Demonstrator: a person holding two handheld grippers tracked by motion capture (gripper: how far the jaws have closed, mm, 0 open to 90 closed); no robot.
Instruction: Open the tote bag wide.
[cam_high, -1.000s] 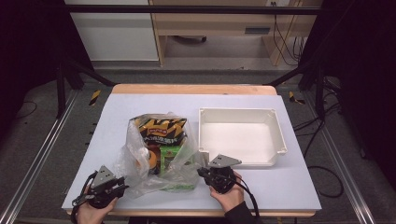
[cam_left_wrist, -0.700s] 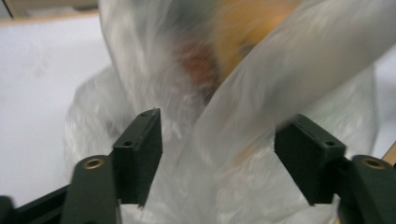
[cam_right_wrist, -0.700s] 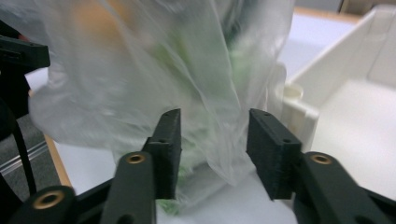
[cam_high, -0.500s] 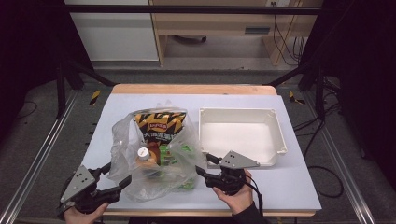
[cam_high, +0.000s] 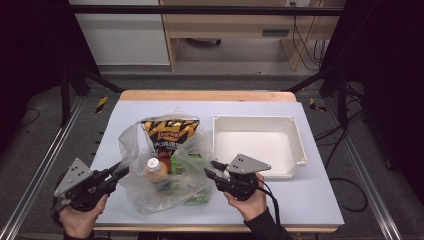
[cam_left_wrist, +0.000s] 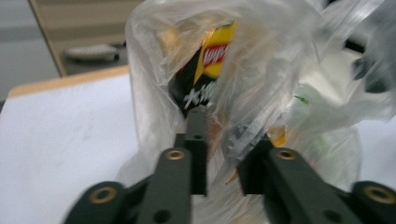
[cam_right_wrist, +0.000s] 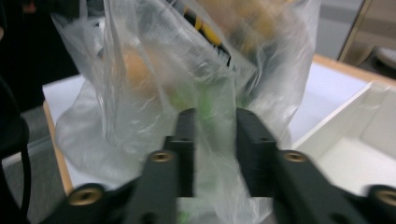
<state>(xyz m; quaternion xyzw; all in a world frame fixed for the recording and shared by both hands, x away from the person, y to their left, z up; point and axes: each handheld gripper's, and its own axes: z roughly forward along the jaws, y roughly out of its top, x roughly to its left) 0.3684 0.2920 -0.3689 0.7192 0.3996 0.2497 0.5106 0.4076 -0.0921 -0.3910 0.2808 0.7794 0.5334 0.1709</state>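
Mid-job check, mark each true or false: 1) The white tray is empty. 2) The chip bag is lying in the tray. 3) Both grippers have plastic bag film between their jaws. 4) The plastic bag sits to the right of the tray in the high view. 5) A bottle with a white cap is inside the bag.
1) True: the white tray holds nothing.
2) False: the chip bag is inside the clear plastic bag.
3) True: the left gripper and the right gripper each have film between their jaws, which have just been closing.
4) False: it sits left of the tray.
5) True: the bottle shows through the film.
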